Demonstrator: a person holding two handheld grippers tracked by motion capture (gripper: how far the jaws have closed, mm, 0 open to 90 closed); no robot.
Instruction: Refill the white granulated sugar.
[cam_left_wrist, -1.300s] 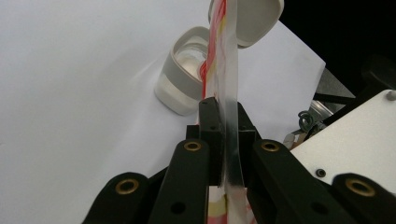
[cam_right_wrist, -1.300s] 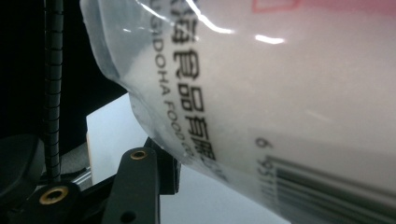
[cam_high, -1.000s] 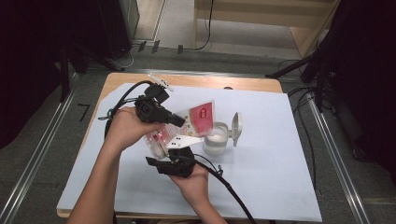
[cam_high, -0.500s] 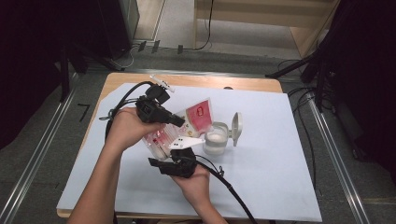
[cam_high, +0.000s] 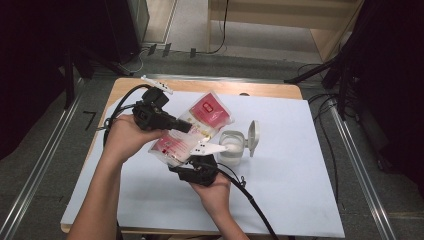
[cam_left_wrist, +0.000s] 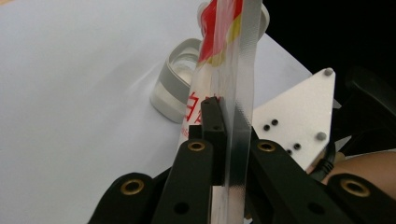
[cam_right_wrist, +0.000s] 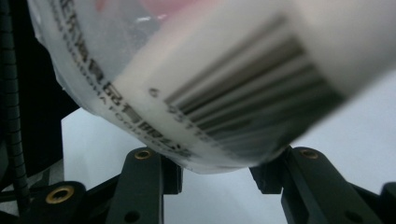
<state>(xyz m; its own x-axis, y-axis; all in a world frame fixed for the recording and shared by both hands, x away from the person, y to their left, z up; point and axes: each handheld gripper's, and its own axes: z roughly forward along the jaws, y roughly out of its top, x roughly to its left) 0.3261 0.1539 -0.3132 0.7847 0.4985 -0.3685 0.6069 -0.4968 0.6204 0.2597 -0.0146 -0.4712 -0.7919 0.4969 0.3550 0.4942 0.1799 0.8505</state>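
Open white mat (cam_high: 300, 190) to the right and front of both hands, red pouch (cam_high: 200, 127) held up between the grippers, open-lidded clear jar (cam_high: 233, 148) just beside the pouch blocking the middle, bare mat at far left.

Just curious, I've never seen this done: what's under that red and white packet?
Under the packet lies the white sheet; a clear lidded container stands beside it. The right claw sits below its lower edge, partly covered.
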